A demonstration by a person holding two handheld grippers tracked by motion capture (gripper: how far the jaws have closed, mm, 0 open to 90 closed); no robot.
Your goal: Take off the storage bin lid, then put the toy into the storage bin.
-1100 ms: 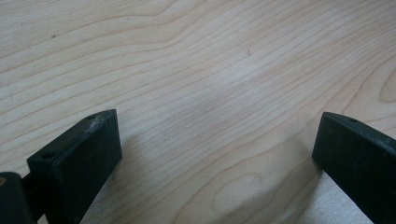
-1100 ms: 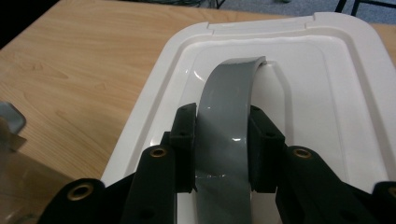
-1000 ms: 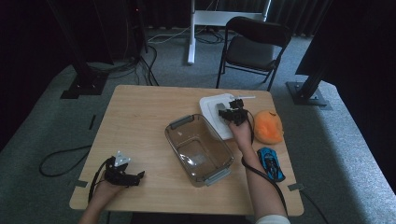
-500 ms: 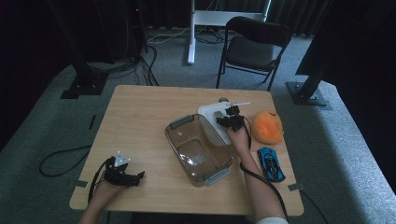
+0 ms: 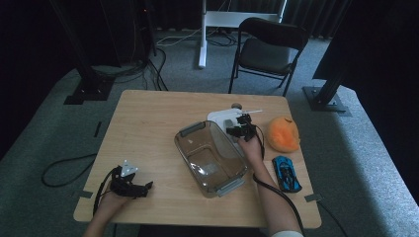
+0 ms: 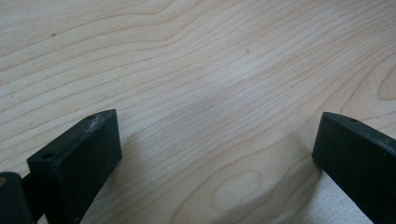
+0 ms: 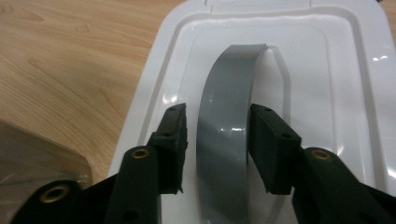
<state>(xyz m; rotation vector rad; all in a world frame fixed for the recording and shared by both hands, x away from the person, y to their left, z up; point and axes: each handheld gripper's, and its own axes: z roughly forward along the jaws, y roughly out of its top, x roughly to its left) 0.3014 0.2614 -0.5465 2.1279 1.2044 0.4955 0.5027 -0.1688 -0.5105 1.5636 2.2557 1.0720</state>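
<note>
A white lid (image 5: 219, 118) (image 7: 327, 93) with a grey strap handle (image 7: 231, 79) lies flat on the table behind a clear plastic container (image 5: 184, 132). My right gripper (image 5: 239, 129) (image 7: 218, 135) is low over the lid, its jaws standing on either side of the handle with a thin gap on the left side. My left gripper (image 5: 146, 187) (image 6: 217, 140) rests on bare wood near the table's front left, jaws wide apart with nothing between them.
An orange rounded object (image 5: 283, 133) lies right of the lid, and a blue toy car (image 5: 287, 174) sits nearer the front right. The container's corner (image 7: 37, 154) shows left of the right gripper. A black chair (image 5: 269, 49) stands beyond the wooden table (image 5: 148, 123).
My right gripper has moved slightly left and toward me over the lid, settling around its handle. The left gripper has stayed put.
</note>
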